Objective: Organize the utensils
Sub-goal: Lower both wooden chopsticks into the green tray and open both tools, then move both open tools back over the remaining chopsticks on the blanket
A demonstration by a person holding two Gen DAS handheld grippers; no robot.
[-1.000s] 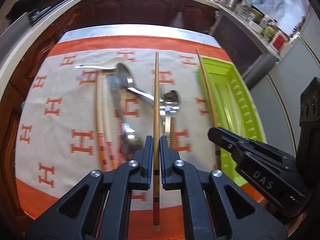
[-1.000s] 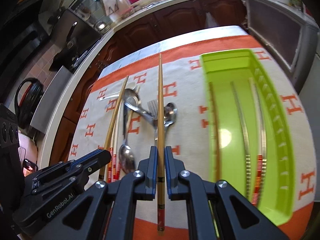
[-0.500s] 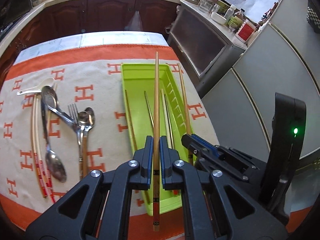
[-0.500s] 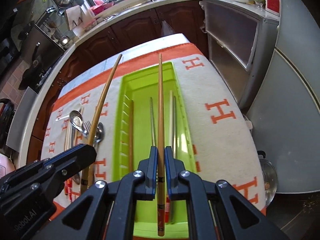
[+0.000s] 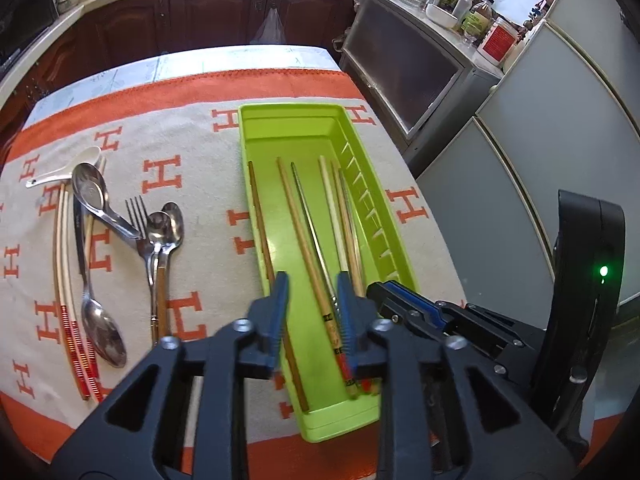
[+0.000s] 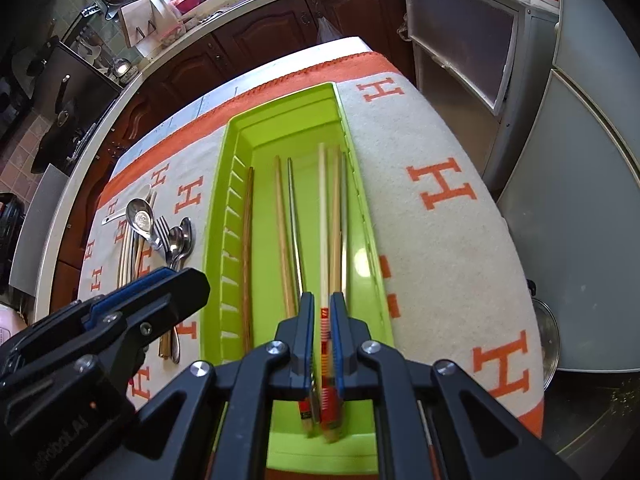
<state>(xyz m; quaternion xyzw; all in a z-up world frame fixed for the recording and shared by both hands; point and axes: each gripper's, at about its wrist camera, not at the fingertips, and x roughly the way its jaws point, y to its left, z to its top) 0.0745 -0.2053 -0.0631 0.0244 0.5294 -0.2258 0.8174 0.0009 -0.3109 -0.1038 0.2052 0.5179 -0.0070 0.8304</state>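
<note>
A lime-green tray [image 5: 288, 110] lies lengthwise on the orange-and-cream cloth and holds several chopsticks. My left gripper [image 5: 312, 304] hovers open over its near end, and a tan chopstick with a red-marked end [image 5: 308, 252] lies in the tray below the fingers. My right gripper [image 6: 322, 320] is over the tray's [image 6: 280, 104] right side, jaws a narrow gap apart with nothing clamped. A blurred tan chopstick [image 6: 335, 216] lies under it beside a white one [image 6: 322, 208]. Each gripper shows in the other's view: the right gripper [image 5: 400, 300], the left gripper [image 6: 160, 292].
Left of the tray lie metal spoons and a fork [image 5: 160, 232], a white ceramic spoon [image 5: 68, 170] and pale chopsticks with red-striped ends [image 5: 60, 260]. Grey appliance doors [image 5: 540, 160] stand just past the table's right edge. Dark cabinets run along the back.
Both grippers carried a chopstick from over the cloth to over the tray. The left has opened and its chopstick lies in the tray. The right's chopstick has dropped out of its jaws.
</note>
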